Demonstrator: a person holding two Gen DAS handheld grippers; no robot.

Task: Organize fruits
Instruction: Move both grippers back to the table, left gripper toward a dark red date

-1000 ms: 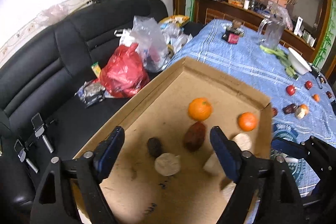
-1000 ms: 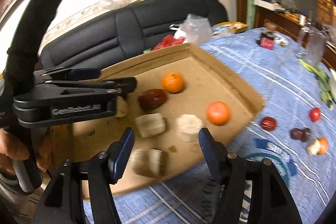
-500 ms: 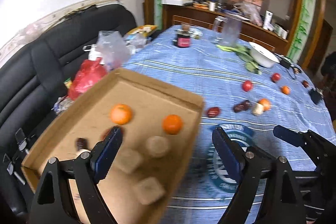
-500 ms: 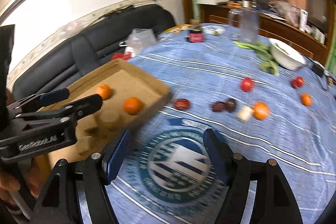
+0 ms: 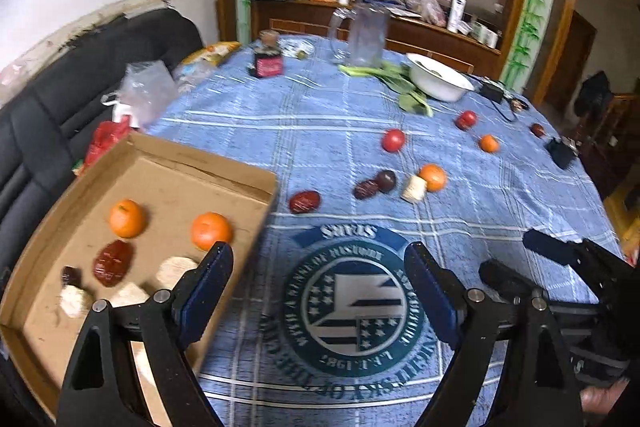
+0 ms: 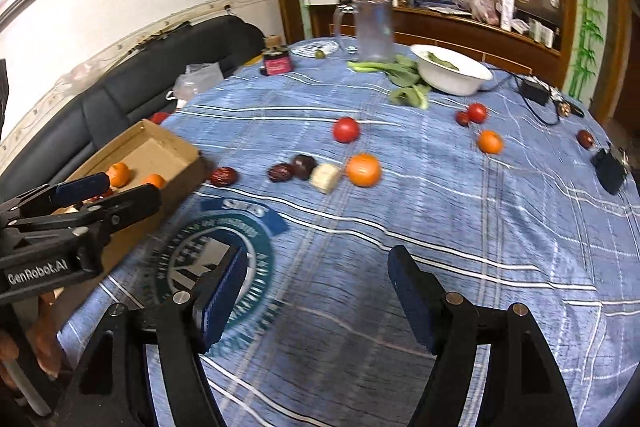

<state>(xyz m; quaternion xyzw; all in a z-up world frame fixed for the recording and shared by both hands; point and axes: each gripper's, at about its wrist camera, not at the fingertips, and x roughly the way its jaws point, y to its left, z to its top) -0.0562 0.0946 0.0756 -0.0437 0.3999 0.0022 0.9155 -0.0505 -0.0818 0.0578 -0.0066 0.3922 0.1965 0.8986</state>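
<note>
Cardboard tray (image 5: pixel 256 179) comes first by size: it sits at the table's near left edge, partly overhanging toward the sofa, and already holds two oranges (image 5: pixel 127 218), a red date and some pale cut chunks. It looks light and thin-walled, likely to flex or slide if nudged, so fruit should be lowered in, not dropped against the rim.

Loose fruit is still spread across the blue checked tablecloth (image 6: pixel 460 211). The largest loose orange (image 6: pixel 363 169) lies just beside a pale cut block (image 6: pixel 327 177); firm and round, it may roll, so the pads should meet across its widest part. The red tomato (image 6: pixel 346 129) sits farther back, alone; it is probably soft-skinned and wants a gentle squeeze. Dark dates (image 6: pixel 281 172) and a lone red date (image 6: pixel 223 175) near the tray corner are small, wrinkled and light, best pinched across the short side.

Both tools hover over the cloth's printed emblem, holding nothing: the left gripper (image 5: pixel 318 291) stands wide, and the right gripper (image 6: pixel 314 291) is spread apart with empty air between its pads.
</note>
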